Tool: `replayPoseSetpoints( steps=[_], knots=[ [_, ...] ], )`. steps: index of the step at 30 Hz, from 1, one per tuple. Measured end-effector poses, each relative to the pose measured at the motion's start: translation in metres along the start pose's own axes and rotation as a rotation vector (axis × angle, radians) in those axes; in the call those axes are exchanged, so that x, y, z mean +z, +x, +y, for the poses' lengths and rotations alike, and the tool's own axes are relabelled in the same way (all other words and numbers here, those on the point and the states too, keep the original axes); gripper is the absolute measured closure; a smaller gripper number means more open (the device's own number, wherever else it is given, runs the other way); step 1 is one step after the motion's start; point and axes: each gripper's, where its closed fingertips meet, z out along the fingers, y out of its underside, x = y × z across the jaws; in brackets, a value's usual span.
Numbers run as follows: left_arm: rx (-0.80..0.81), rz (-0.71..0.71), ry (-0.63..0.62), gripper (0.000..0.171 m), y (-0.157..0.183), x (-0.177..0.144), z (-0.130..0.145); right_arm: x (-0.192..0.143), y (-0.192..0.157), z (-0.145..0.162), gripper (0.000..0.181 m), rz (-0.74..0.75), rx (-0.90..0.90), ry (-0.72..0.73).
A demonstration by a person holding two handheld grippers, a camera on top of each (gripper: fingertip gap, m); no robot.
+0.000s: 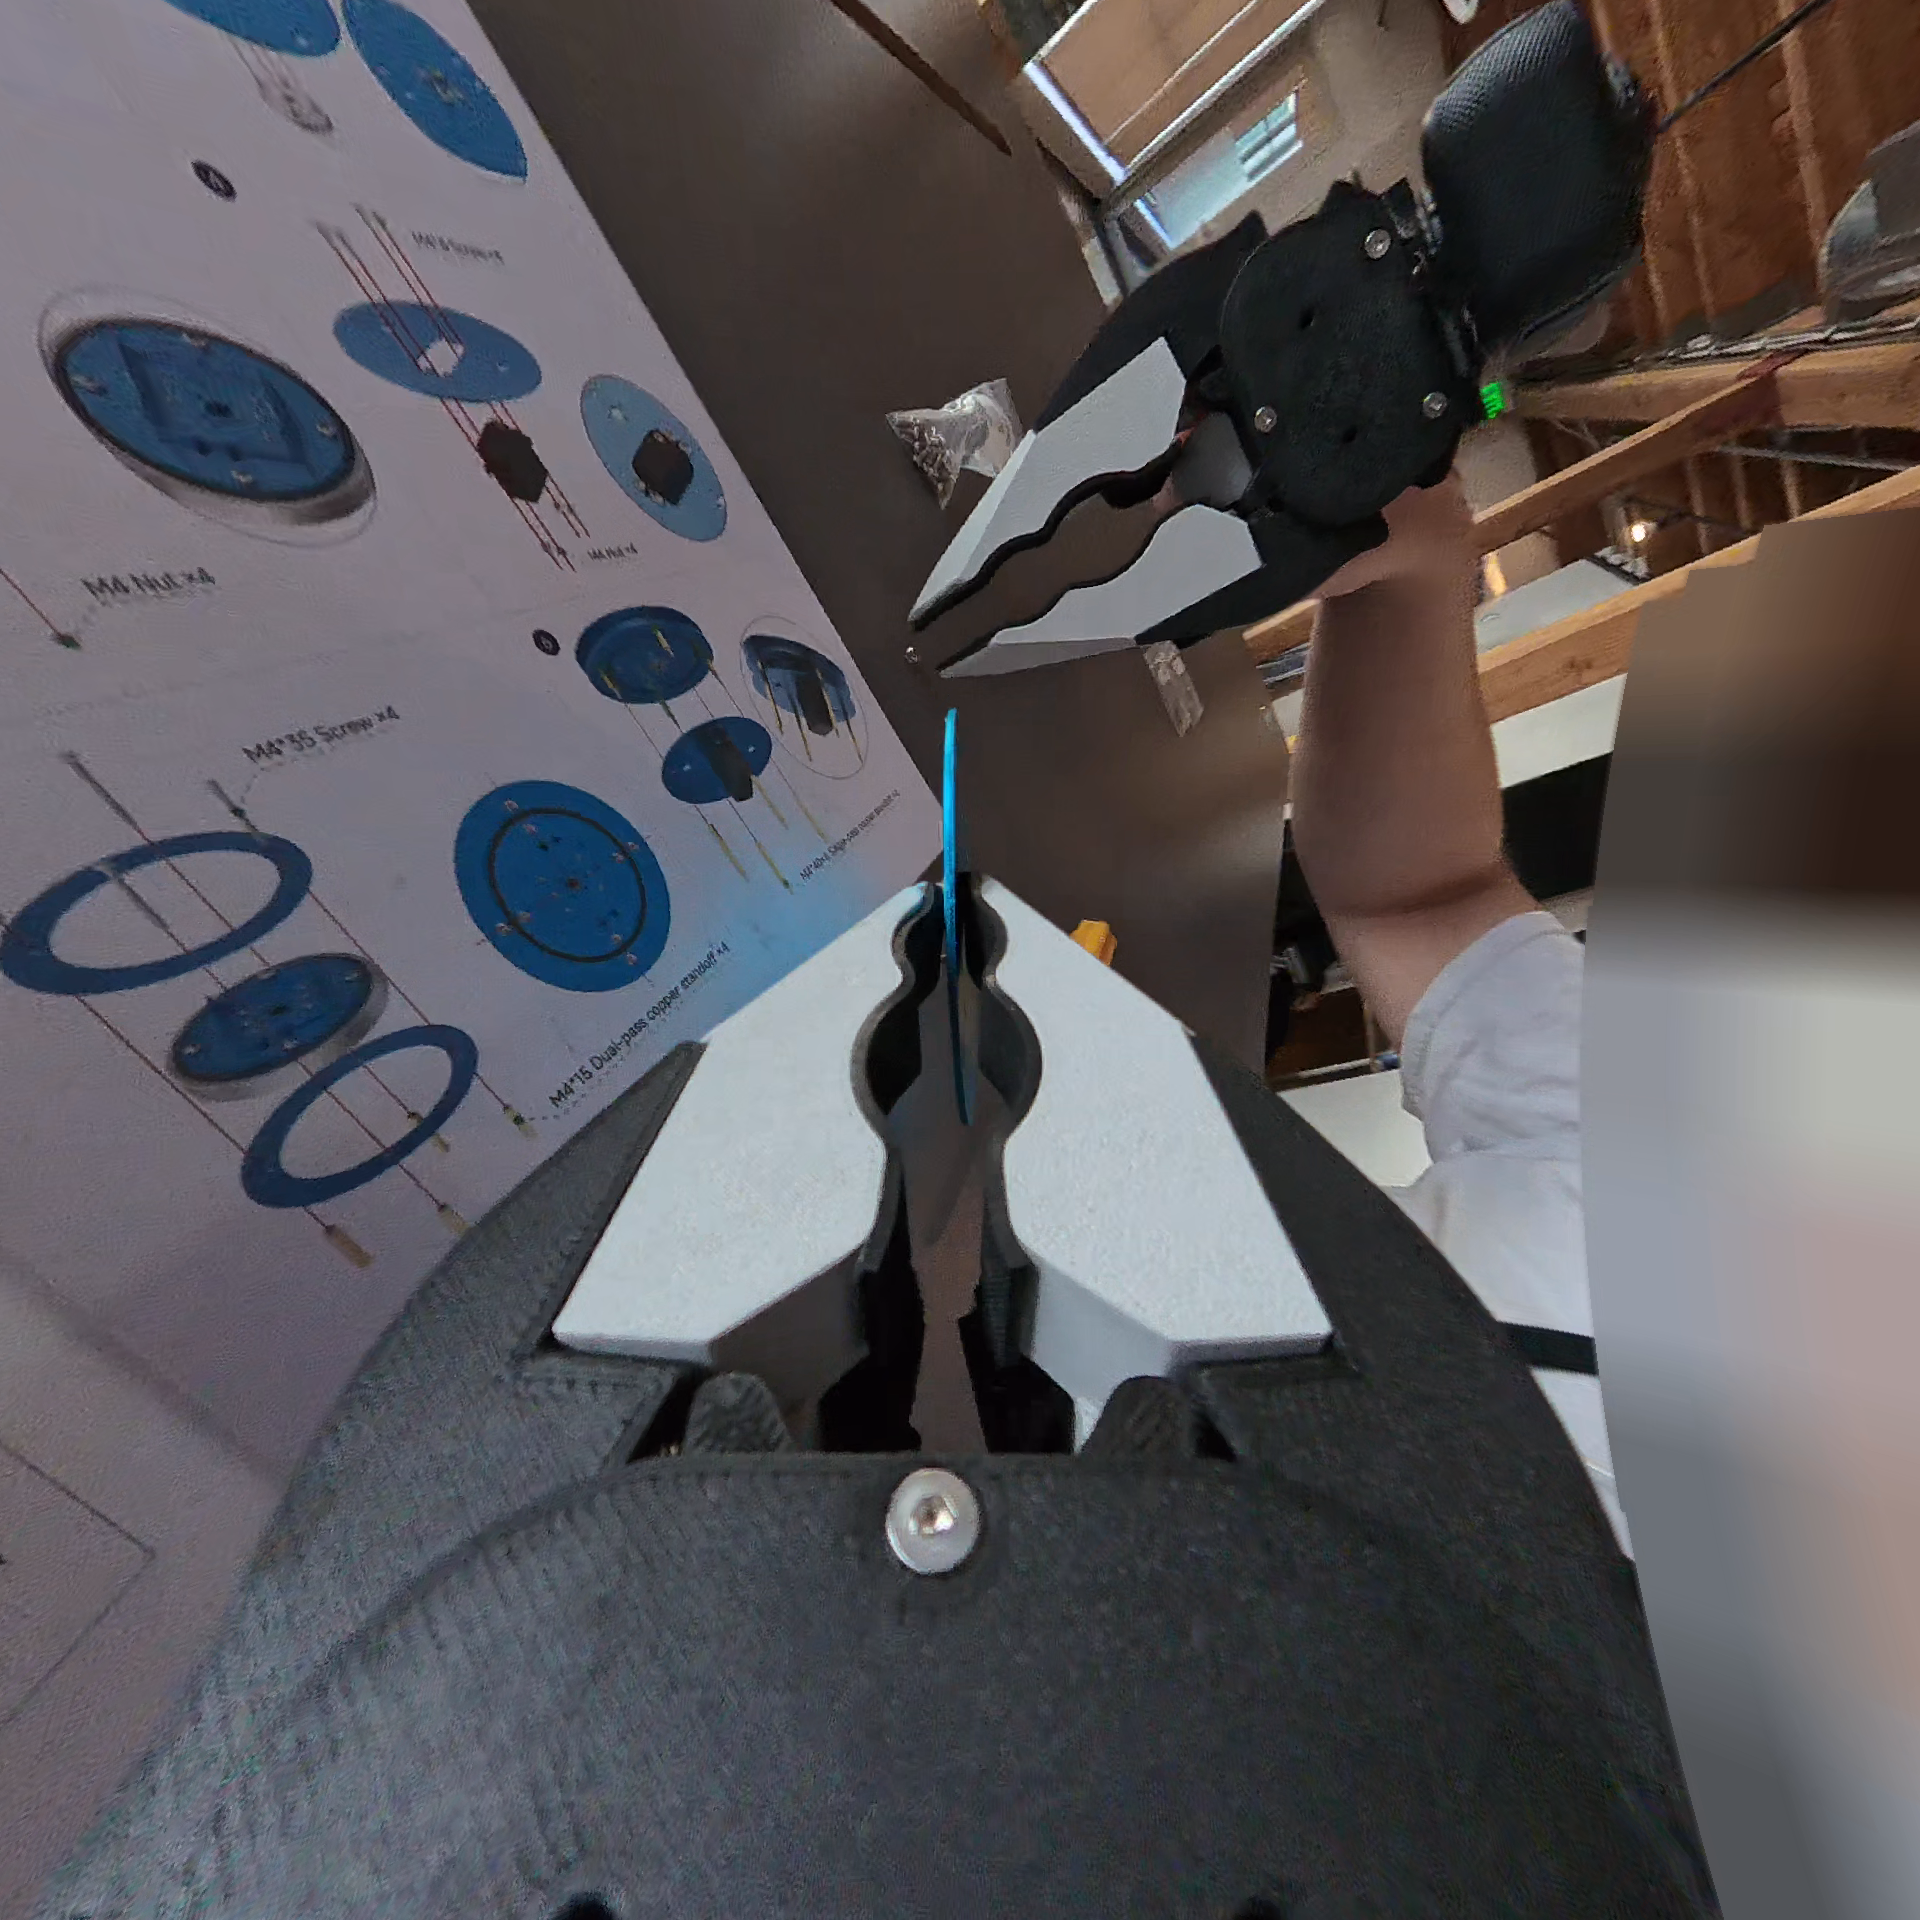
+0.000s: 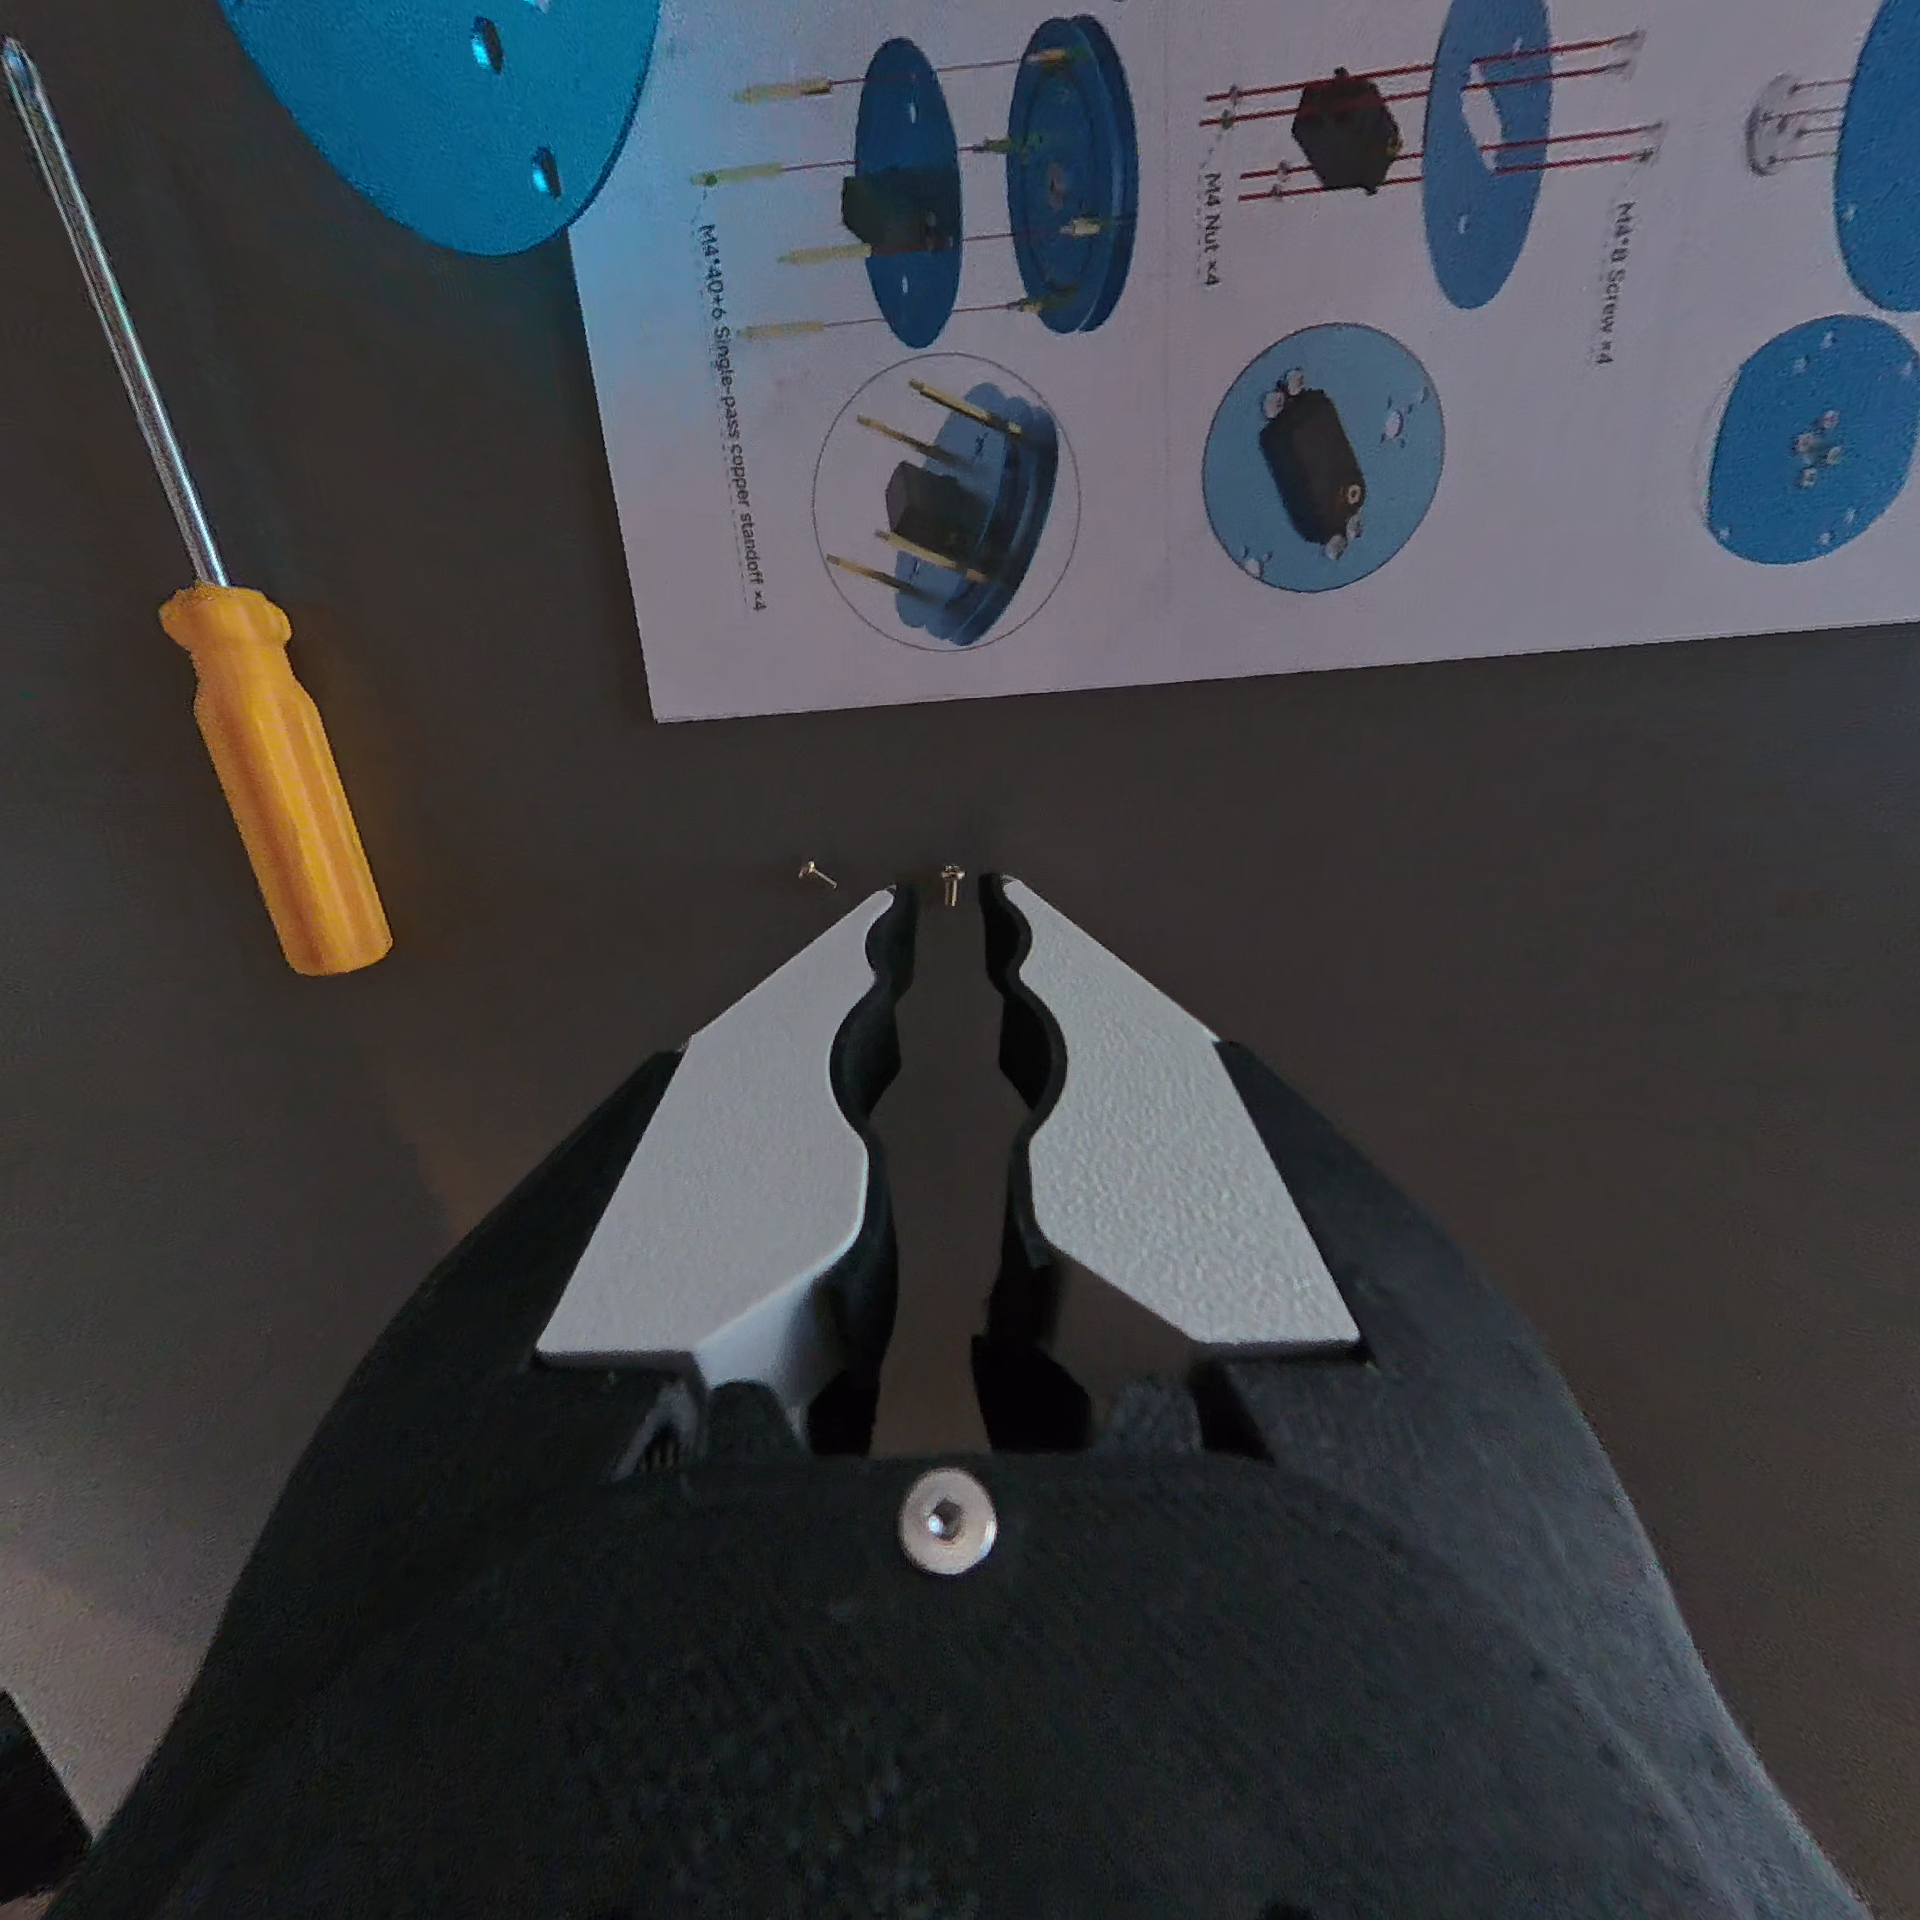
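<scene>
Gripping a thin blue disc [image 1: 951, 914] edge-on, your left claw [image 1: 948, 894] is clenched on it, the disc standing upright between the two white fingers [image 1: 769, 1143] and poking out past their tips. In the right wrist view the same blue disc [image 2: 447, 114] shows its flat face with small holes, held over the upper left corner of the dark tabletop [image 2: 1351, 883] and overlapping the corner of a printed instruction sheet [image 2: 1195, 416].

Your right claw [image 2: 948, 894] is released, its jaws standing slightly apart with the tips low over the tabletop. A small screw [image 2: 949, 886] lies in the gap between those tips; whether either tip touches it cannot be told. A second tiny screw [image 2: 818, 875] lies just to its left, apart from the claw. An orange-handled screwdriver [image 2: 270, 779] lies well to the left, its metal shaft pointing away from you.

From the left wrist view, your right claw [image 1: 935, 649] appears farther off, held by a bare hand [image 1: 1392, 540], its tips down at the tabletop [image 1: 779, 260]. A clear plastic bag of small hardware [image 1: 961, 436] lies just beyond it. The instruction sheet [image 1: 260, 644] fills the left side of that view, spread flat on the tabletop.
</scene>
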Motion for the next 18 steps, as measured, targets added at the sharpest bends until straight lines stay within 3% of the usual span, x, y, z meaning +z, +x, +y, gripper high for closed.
replayPoseSetpoints(
  steps=[5, 7, 8, 10, 12, 13, 15, 16, 18],
  knots=[
    [-0.126, 0.126, 0.022, 0.170, 0.005, 0.000, -0.003, 0.006, 0.000, -0.001, 0.170, -0.007, -0.010, 0.033],
    [-0.120, 0.137, 0.006, 0.170, 0.007, 0.000, -0.001, 0.004, 0.000, -0.002, 0.162, 0.007, 0.001, 0.061],
    [-0.117, 0.145, 0.005, 0.170, 0.009, 0.000, -0.001, -0.001, -0.002, -0.011, 0.159, 0.014, 0.003, 0.123],
    [-0.115, 0.179, -0.003, 0.170, 0.017, 0.001, 0.000, -0.021, -0.015, -0.053, 0.160, -0.029, 0.069, 0.413],
    [-0.100, 0.196, -0.008, 0.170, 0.022, 0.002, 0.001, -0.041, -0.035, -0.091, 0.156, -0.222, 0.242, 0.680],
    [-0.091, 0.197, -0.017, 0.170, 0.024, 0.003, 0.003, -0.045, -0.043, -0.101, 0.151, -0.348, 0.341, 0.747],
    [-0.080, 0.209, -0.029, 0.170, 0.026, 0.004, 0.005, -0.043, -0.059, -0.110, 0.150, -0.593, 0.469, 0.760],
    [-0.084, 0.222, -0.037, 0.170, 0.028, 0.005, 0.006, -0.037, -0.059, -0.111, 0.150, -0.641, 0.528, 0.752],
    [-0.096, 0.255, -0.046, 0.169, 0.032, 0.005, 0.007, -0.035, -0.068, -0.113, 0.174, -0.766, 0.555, 0.760]
  ],
)
